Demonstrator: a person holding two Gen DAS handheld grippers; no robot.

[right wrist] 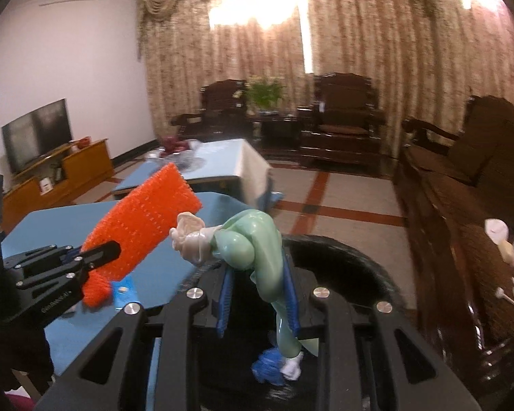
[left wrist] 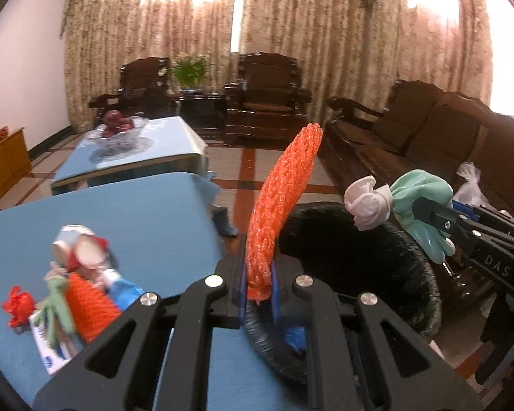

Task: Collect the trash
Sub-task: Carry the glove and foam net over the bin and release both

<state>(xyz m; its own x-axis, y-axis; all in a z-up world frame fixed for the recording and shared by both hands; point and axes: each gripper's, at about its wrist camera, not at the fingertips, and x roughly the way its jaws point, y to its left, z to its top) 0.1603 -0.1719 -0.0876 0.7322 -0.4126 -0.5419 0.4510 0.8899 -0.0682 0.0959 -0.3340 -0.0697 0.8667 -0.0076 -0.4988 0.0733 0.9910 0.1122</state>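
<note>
Plainly, "DAS" on right tongs [left wrist: 425, 210], clamping green glove [left wrist: 419, 195]

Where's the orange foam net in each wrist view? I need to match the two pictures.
Left wrist: orange foam net stands upright at centre, clamped in the left gripper.
Right wrist: orange foam net at left, tilted, held by the left gripper.
Shared landmark: the black bin, just right of the net in both.
</note>
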